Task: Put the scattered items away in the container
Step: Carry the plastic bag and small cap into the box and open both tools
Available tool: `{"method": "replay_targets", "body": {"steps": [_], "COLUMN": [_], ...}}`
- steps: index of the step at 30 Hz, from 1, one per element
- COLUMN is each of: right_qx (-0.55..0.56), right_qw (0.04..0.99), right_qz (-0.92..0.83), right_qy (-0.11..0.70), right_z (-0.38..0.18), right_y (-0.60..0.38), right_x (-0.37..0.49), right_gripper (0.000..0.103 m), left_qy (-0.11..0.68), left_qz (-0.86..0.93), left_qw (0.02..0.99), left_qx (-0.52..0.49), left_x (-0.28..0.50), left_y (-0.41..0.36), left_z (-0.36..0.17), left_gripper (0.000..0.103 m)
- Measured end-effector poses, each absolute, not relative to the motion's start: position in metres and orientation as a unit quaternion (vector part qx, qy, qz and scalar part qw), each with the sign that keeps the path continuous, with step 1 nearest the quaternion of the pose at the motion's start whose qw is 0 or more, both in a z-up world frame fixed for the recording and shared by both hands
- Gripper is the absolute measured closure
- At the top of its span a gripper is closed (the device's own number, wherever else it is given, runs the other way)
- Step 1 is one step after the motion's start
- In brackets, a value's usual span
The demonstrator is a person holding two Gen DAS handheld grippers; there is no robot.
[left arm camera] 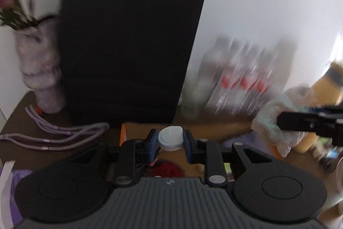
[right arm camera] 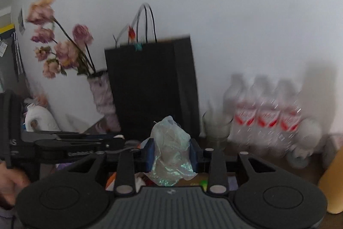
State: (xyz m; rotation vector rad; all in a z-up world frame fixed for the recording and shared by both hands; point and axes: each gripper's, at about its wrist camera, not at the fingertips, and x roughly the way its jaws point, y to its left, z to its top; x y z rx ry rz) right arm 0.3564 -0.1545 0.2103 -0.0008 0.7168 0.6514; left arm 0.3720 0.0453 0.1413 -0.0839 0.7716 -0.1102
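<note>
Left tool [left arm camera: 170, 141]: nearest the lens at 6 o'clock in its own view, pinching a small white oval gadget [left arm camera: 170, 137] between its blue pads, one pad on each narrow end.
Right tool [right arm camera: 171, 152]: at 6 o'clock in its own view, clamped on a crumpled clear bag [right arm camera: 170, 149] with a green shimmer; the film bulges above and hangs below the pads.
Container: an orange-rimmed cardboard box [left arm camera: 123, 132] sits just beyond and under the left tool; red and mixed items show inside it, below both tools.
Gadget handling: looks hard, smooth and light, so probably slippery; the grip across its ends seems sound, but a slack squeeze could let it pop out.
Bag handling: soft, near weightless, no fixed shape; best held at the bunched middle, as now. It may cling to the pads on release.
Left behind: a lilac cable [left arm camera: 55, 134] lies loose on the table [left arm camera: 19, 121] at 9 o'clock in the left view.
Background: black paper bag [right arm camera: 150, 87] at 12 o'clock, vase of faded flowers [right arm camera: 103, 96] at 10, water bottles [right arm camera: 265, 115] at 3, blurred.
Judgement: both loads look close to the drop point.
</note>
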Motion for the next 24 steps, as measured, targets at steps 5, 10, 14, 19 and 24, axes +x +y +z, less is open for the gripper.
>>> {"method": "replay_targets", "body": {"steps": [5,10,14,19,24], "right_qx": [0.001,0.039,0.091,0.085,0.05], "right_qw": [0.816,0.784,0.766,0.784,0.819], "right_qz": [0.275,0.256,0.251,0.232,0.188], "right_qy": [0.509,0.564,0.586,0.569,0.54], "right_z": [0.125,0.059,0.043,0.082,0.126], "right_y": [-0.108,-0.091,-0.093,-0.111,-0.152], "right_x": [0.467,0.499,0.501,0.488,0.463], "right_gripper": [0.072,0.07,0.055,0.042,0.03], "left_qy": [0.461,0.487,0.49,0.472,0.469], "left_qz": [-0.036,-0.041,-0.039,-0.048,-0.036], "left_qw": [0.887,0.873,0.871,0.88,0.883], "left_qx": [-0.017,0.003,0.001,-0.003,-0.011], "left_x": [0.441,0.451,0.448,0.428,0.406], "left_y": [0.039,0.04,0.049,0.052,0.043], "left_z": [0.086,0.057,0.066,0.101,0.128], "left_gripper": [0.076,0.072,0.054,0.03,0.019]}}
